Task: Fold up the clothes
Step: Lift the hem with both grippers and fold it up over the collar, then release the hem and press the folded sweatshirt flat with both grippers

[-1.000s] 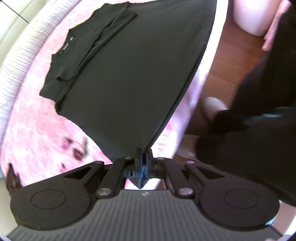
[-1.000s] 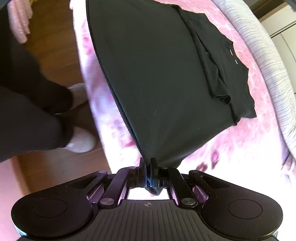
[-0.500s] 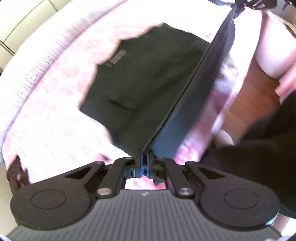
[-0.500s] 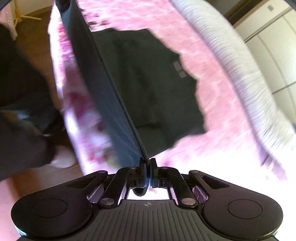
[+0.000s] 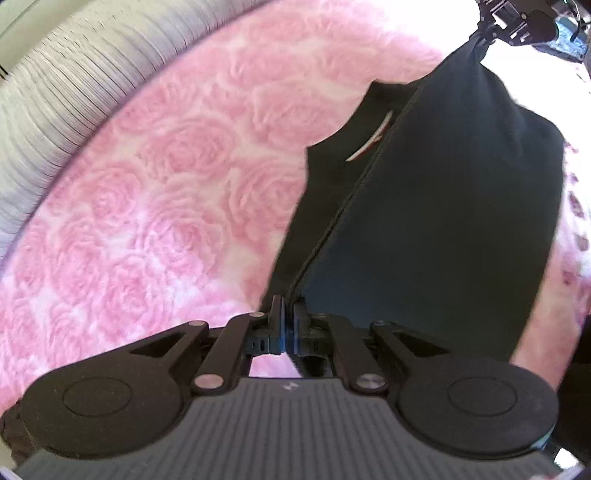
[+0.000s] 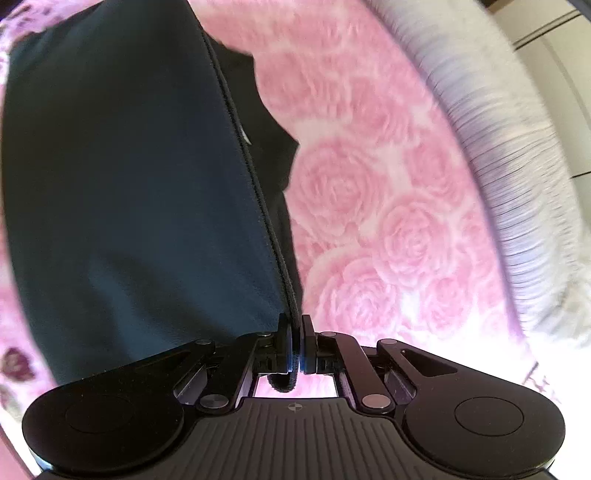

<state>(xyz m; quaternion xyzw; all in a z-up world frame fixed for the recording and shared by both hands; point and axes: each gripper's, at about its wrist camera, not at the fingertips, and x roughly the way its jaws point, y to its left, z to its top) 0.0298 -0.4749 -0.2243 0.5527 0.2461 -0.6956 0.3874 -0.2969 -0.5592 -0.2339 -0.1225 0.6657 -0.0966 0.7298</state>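
Observation:
A black shirt lies on a pink rose-patterned blanket, its lower half lifted and carried over the collar end. My left gripper is shut on one hem corner. My right gripper is shut on the other hem corner, and it also shows at the top right of the left wrist view as the right gripper. The stitched hem edge runs taut between the two. A white neck label peeks out beside the raised flap. The same black shirt fills the left of the right wrist view.
A white ribbed bolster curves along the far side of the blanket, seen also as the white ribbed bolster. Darker purple flowers mark the blanket near the shirt's side. Pale cupboard doors stand beyond.
Both grippers have swept the hem from the bed's near edge across the shirt toward the collar. The floor and the person's legs have left view; the shirt's body now lies doubled under the flap.

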